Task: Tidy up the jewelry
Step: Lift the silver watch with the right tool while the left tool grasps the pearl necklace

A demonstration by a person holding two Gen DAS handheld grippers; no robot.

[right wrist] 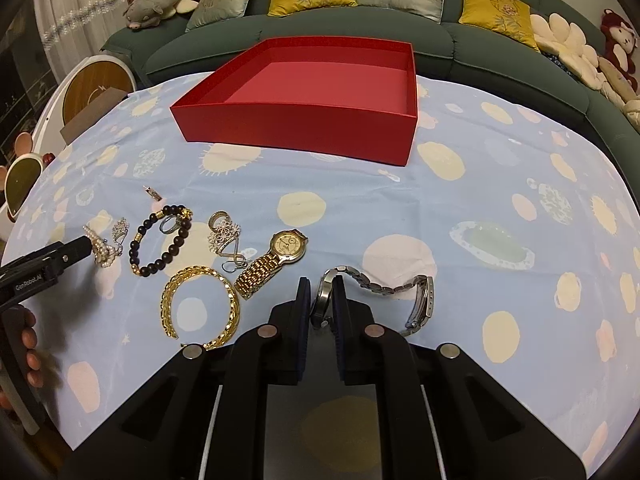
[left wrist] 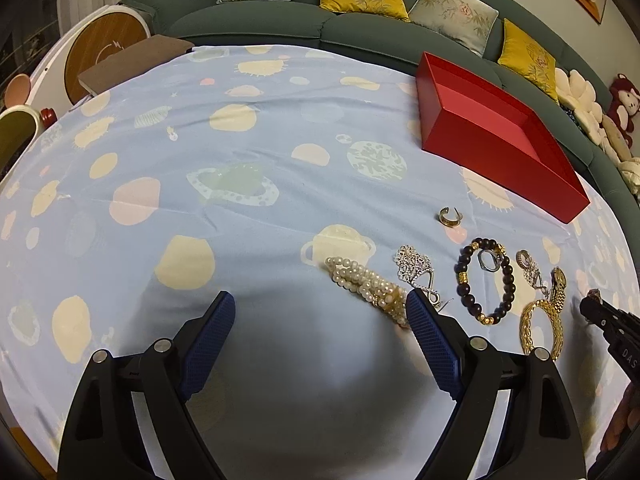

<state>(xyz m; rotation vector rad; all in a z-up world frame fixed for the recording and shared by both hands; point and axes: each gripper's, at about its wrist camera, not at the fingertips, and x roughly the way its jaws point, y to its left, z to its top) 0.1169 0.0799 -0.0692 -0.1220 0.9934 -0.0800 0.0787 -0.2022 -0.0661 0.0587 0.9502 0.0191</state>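
Steel watch [right wrist: 326, 300] sits pinched at its case between the right gripper [right wrist: 322, 300]'s narrow jaws, band trailing on the cloth; a straight lift should clear the gold watch [right wrist: 272, 258] before the empty red box [right wrist: 296, 128]. The left gripper [left wrist: 320, 316] gapes wide beside the pearls [left wrist: 368, 286].

The near end of the pearl bracelet [left wrist: 370, 286] disappears behind a left gripper finger [left wrist: 432, 344]. Beside it, the silver watch [right wrist: 384, 292] has its face hidden between the right gripper [right wrist: 322, 312] pads. The gold watch [left wrist: 558, 286] shows only partly behind the gold bangle [left wrist: 540, 328]. The small charm [right wrist: 153, 193] beyond the bead bracelet [right wrist: 160, 246] is too tiny to identify.
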